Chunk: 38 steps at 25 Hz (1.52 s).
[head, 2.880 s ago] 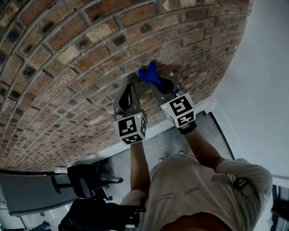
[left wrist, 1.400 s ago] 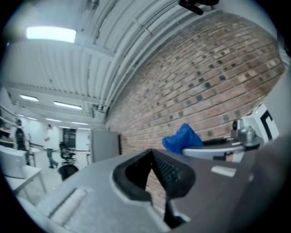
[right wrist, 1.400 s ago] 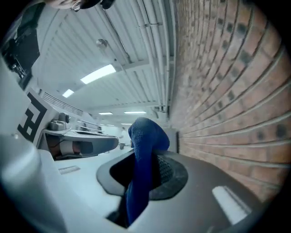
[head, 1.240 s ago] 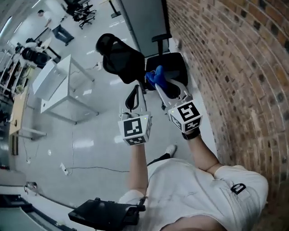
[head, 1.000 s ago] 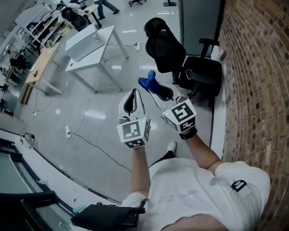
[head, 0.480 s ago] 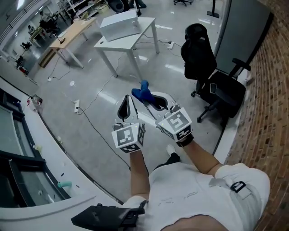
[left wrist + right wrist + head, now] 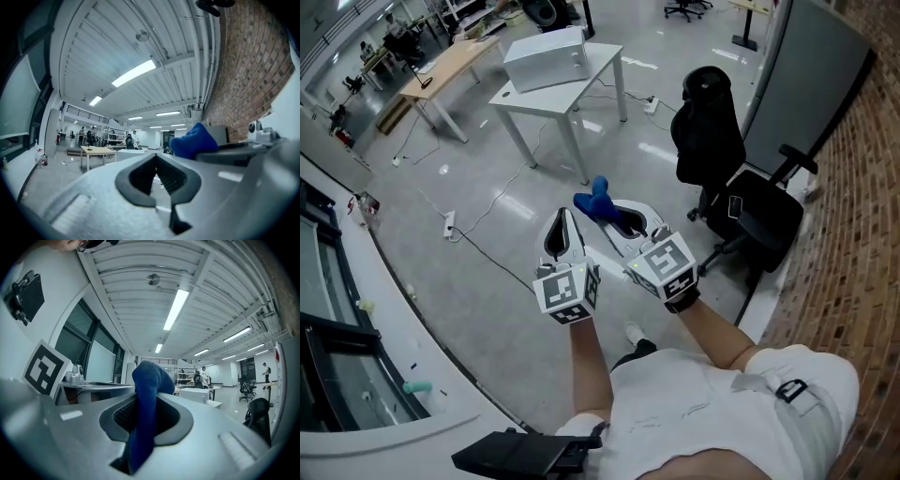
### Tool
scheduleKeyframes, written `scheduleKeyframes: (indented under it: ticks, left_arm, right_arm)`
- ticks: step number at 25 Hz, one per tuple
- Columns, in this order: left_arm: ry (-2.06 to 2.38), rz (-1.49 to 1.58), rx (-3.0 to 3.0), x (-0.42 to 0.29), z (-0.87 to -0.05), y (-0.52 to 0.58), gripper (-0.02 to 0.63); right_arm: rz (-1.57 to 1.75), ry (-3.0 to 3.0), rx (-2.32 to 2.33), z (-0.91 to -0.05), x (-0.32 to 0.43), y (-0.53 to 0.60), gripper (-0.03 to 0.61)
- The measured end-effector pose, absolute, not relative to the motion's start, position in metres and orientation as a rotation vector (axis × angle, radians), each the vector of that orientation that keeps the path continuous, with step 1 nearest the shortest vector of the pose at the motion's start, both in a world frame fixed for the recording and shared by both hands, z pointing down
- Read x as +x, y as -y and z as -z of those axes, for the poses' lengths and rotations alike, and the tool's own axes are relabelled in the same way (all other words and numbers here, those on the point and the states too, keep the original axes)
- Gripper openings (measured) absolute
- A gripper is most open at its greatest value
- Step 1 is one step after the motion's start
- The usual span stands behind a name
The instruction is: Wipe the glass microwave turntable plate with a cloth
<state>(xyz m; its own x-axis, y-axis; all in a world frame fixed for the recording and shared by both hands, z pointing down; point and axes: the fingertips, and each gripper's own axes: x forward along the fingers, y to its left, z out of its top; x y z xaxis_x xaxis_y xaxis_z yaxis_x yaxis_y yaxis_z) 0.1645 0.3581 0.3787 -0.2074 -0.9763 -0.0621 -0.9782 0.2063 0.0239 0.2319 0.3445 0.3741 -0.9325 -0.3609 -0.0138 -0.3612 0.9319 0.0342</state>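
Over the grey floor, I see both grippers held out in front of the person, close side by side and pointing away from the body. The left gripper has its jaws together, or all but; in the left gripper view the dark pads meet along a thin line and nothing sits between them. The right gripper has its jaws clamped on the blue cloth. In the right gripper view the cloth runs up through the jaws as a folded strip, and its rounded end bulges out past the tips. From the left gripper view the same cloth shows as a blue lump just to the right of the left jaws. Each gripper carries its marker cube at the near end, left and right.

Beyond the grippers, a white table stands on the floor with a white box on its top. A black chair stands to the right of it, near a grey panel and the brick wall. A wooden table stands further off, at the upper left. Cables trail across the floor below the white table.
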Motion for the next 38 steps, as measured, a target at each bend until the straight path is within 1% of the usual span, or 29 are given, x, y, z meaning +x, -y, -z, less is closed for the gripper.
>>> scheduleKeyframes:
  ticks: [4, 8, 16, 21, 27, 34, 38]
  left_arm:
    - [-2.446, -0.052, -1.92, 0.161, -0.374, -0.353, 0.002]
    - [-2.491, -0.047, -1.878, 0.152, -0.372, -0.35, 0.002]
    - [-2.485, 0.015, -1.875, 0.18, -0.363, -0.33, 0.002]
    - [-2.496, -0.032, -1.892, 0.207, -0.366, -0.322, 0.002]
    - [-2.506, 0.002, -1.889, 0.206, -0.368, -0.306, 0.002]
    - [-2.44, -0.028, -1.917, 0.168, -0.363, -0.269, 0.002]
    - [-2.392, 0.026, -1.956, 0.132, -0.367, -0.247, 0.002]
  right_arm:
    - [-0.024, -3.072, -0.557, -0.372, 0.226, -0.323, 0.061]
    - [-0.04, -3.082, -0.469, -0.363, 0.222, -0.328, 0.061]
    - [-0.008, -3.089, -0.433, -0.359, 0.245, -0.319, 0.061]
    - [0.028, -3.072, -0.446, -0.362, 0.27, -0.302, 0.061]
    - [0.056, -3.093, -0.428, -0.369, 0.268, -0.288, 0.061]
    - [0.019, -3.088, -0.481, -0.37, 0.229, -0.256, 0.061]
    - [0.043, -3.086, -0.578, -0.375, 0.192, -0.225, 0.061]
